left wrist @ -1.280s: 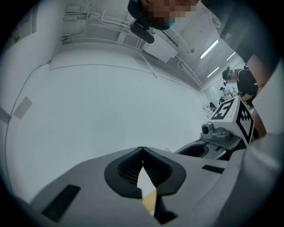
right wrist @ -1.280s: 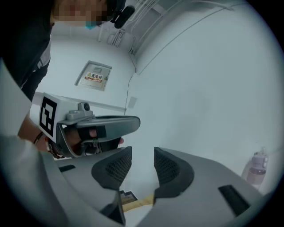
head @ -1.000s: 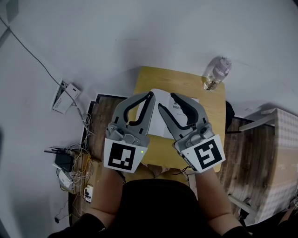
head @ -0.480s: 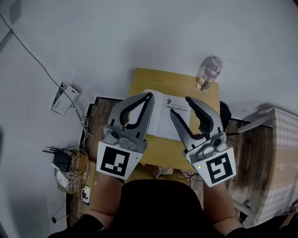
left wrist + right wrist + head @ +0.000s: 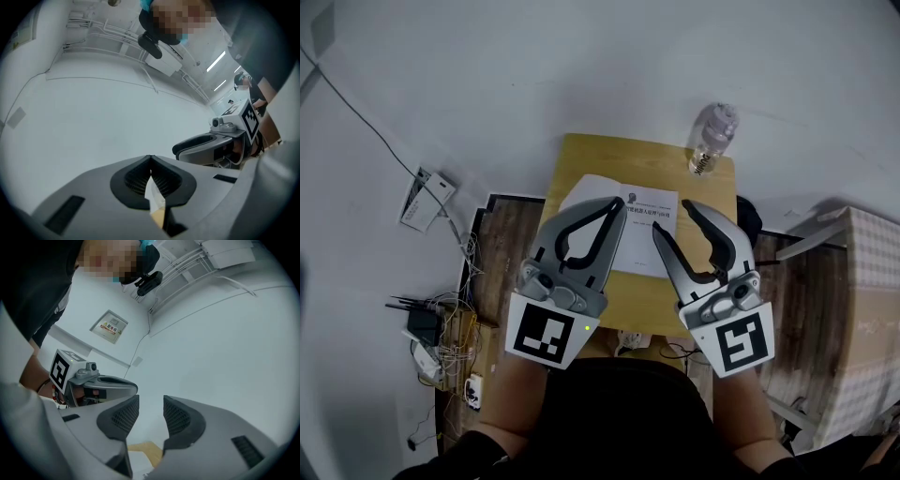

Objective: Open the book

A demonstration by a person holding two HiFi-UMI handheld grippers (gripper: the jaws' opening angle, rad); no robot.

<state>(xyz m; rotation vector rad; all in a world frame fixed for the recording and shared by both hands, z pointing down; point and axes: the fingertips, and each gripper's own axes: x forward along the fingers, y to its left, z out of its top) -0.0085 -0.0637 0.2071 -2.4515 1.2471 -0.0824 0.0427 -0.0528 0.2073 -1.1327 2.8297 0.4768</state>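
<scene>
Two grippers hover above the book (image 5: 639,225): left gripper (image 5: 617,202) pinched together, empty; right gripper (image 5: 671,217) slightly parted. Closed tips may just shove the book off the table (image 5: 581,155).

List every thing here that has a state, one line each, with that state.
book: closed, lying flat on the table, cover up.
bottle: upright at the table's far right corner.
left gripper: shut, nothing held, raised over the book.
right gripper: open, empty, raised over the book.
</scene>
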